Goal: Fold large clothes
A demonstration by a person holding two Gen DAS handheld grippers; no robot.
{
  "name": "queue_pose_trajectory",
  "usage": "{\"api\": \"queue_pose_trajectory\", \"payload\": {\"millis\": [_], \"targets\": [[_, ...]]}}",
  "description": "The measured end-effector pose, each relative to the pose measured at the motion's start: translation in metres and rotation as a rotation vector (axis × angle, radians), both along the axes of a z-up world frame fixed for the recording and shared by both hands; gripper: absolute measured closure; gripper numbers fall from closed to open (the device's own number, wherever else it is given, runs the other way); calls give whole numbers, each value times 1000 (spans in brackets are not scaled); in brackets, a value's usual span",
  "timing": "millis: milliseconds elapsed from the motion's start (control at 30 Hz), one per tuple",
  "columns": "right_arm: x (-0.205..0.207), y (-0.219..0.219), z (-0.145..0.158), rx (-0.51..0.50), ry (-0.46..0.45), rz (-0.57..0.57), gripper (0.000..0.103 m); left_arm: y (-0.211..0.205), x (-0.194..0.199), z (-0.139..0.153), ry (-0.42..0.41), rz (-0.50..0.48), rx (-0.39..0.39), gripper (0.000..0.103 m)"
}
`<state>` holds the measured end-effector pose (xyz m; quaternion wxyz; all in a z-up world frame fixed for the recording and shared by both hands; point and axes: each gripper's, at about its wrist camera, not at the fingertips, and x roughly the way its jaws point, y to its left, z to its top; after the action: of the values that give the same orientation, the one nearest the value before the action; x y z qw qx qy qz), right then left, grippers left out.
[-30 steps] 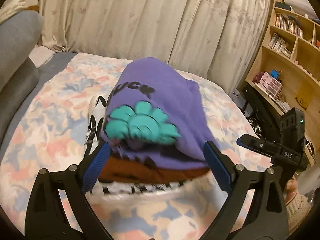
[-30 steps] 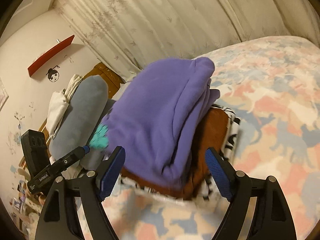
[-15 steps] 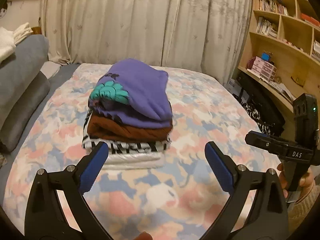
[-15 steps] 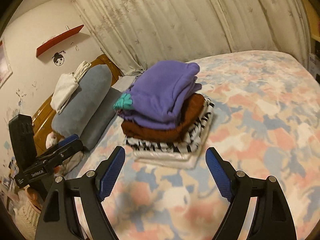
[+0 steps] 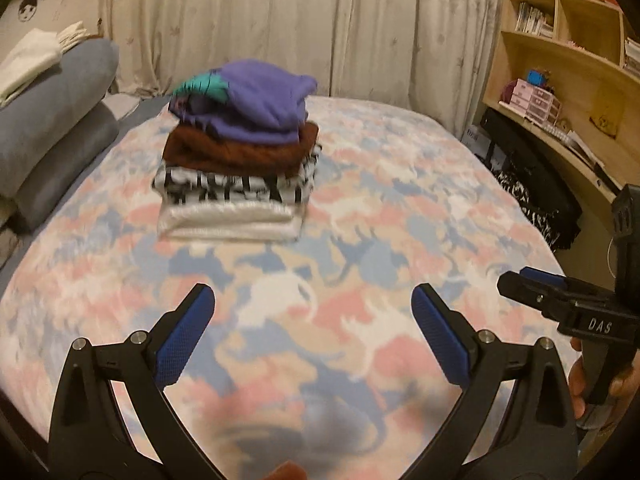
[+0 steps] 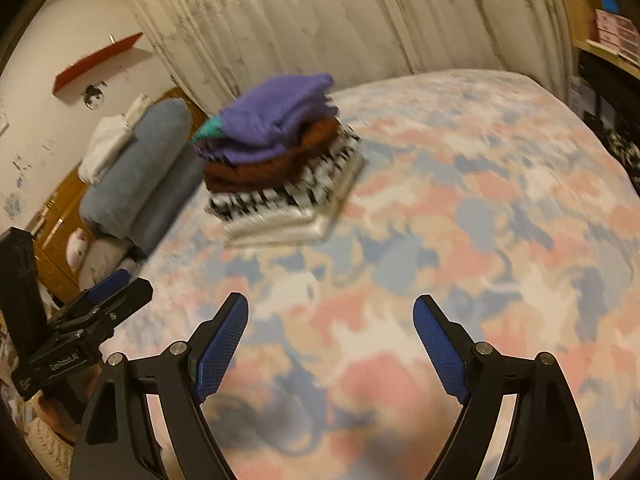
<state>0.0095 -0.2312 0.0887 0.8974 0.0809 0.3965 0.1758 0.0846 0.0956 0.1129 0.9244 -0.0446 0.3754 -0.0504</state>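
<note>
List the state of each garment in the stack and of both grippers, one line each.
purple sweatshirt: folded, top of the stack.
brown garment: folded, under the purple one.
black-and-white patterned garment: folded, third down.
white garment: folded, bottom, on the bedspread.
left gripper: open, empty, short of the stack.
right gripper: open, empty, short of the stack.

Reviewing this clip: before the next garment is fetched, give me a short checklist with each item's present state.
1. Left hand-held gripper open and empty: ok.
2. Right hand-held gripper open and empty: ok.
3. Folded purple sweatshirt sits on top of the brown folded garment: ok.
4. Stack upright on the pastel patterned bedspread: ok, though the purple top looks lumpy.
5. Both grippers clear of the stack: ok.
6. Next unfolded garment located: cannot tell, none shows on the bed.
</note>
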Motion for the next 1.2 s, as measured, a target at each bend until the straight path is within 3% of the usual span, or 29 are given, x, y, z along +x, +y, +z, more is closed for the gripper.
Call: {"api": "queue_pose_trajectory", "payload": {"millis": [267,533,767,1200], "targets": [[-79,-18,-43,-74,-29,-70,17,-33,-48,-37,89,63,58,5],[-143,-22,-42,-121,-36,-140,17,-50,-83,-50,137,78,52,5],[-178,-13,-26,-153,-62,-171,13,-55,-98,-37,145,83,72,5],[-194,-12,-1,-153,-82,-208,11,-66,-121,-2,72,71,71,5]]}}
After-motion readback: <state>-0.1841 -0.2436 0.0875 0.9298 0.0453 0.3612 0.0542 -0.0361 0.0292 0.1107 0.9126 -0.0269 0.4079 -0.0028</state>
